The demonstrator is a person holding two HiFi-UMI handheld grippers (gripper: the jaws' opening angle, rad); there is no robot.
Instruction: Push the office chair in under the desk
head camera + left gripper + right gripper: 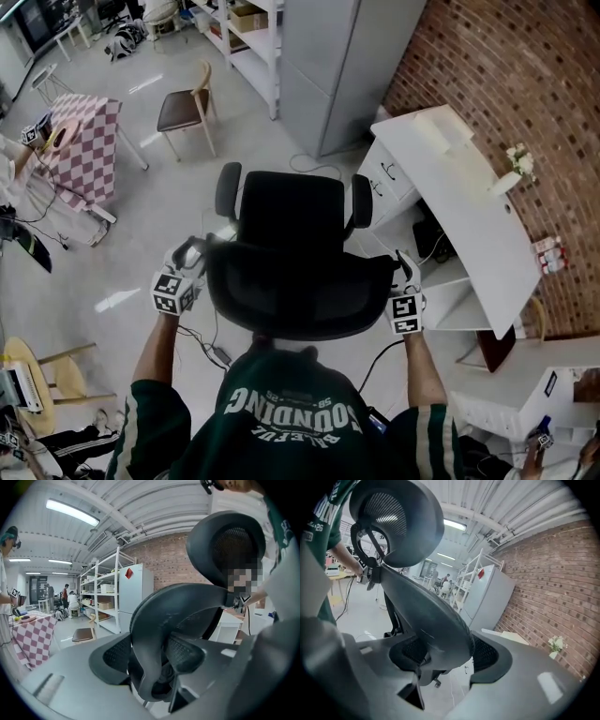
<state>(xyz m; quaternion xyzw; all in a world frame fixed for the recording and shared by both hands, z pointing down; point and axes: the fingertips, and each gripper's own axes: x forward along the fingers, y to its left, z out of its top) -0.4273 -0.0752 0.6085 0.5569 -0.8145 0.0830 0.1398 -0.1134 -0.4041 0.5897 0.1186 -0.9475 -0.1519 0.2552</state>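
Note:
The black office chair stands just in front of me on the grey floor, its mesh backrest nearest, with the seat and armrests beyond. The white desk stands to its right against the brick wall. My left gripper is at the backrest's left rim and my right gripper at its right rim. In the left gripper view the backrest rim fills the gap between the mesh pads of the left gripper. The right gripper view shows the rim wedged the same way in the right gripper.
A grey cabinet stands behind the chair, with white shelving beside it. A wooden chair and a checked table stand at the far left. Cables trail on the floor by my left arm. A white drawer unit sits under the desk's far end.

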